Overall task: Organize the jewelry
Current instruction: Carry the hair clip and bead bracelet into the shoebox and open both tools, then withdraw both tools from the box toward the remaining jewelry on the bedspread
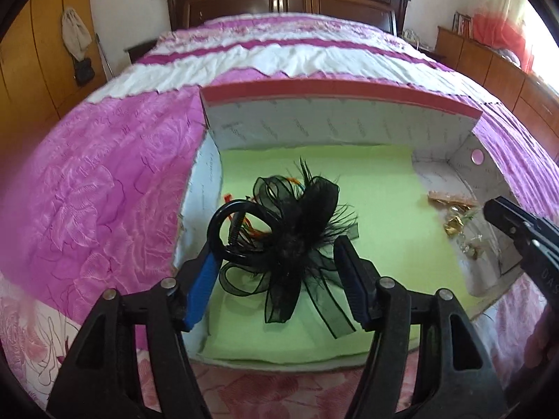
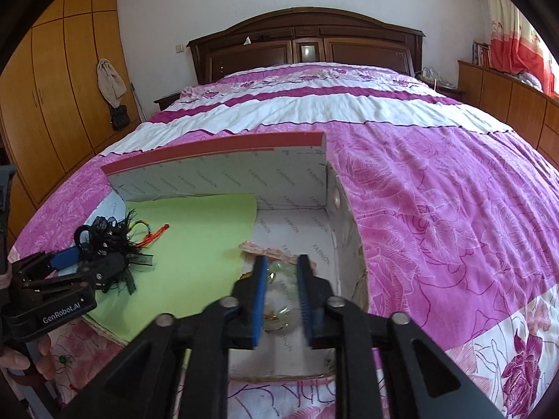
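Where an open cardboard box point(image 1: 342, 118) sits on the pink bedspread point(image 1: 104, 181), a black feathered hair ornament point(image 1: 297, 234) lies on its green liner point(image 1: 391, 216) toward the left wall, between the parted, non-gripping jaws of the left gripper point(image 1: 279, 265). Right gripper point(image 2: 282, 276), jaws narrowly apart, straddles bagged gold jewelry point(image 2: 279, 314) in the box's right corner; contact cannot be told.

Black feathered hair clip point(image 1: 297, 234) on green liner; gold jewelry point(image 1: 454, 223) beside it

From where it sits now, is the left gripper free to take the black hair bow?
Probably yes: the left gripper stands open around the black bow on the green sheet, nothing between; the right gripper is off to the side.
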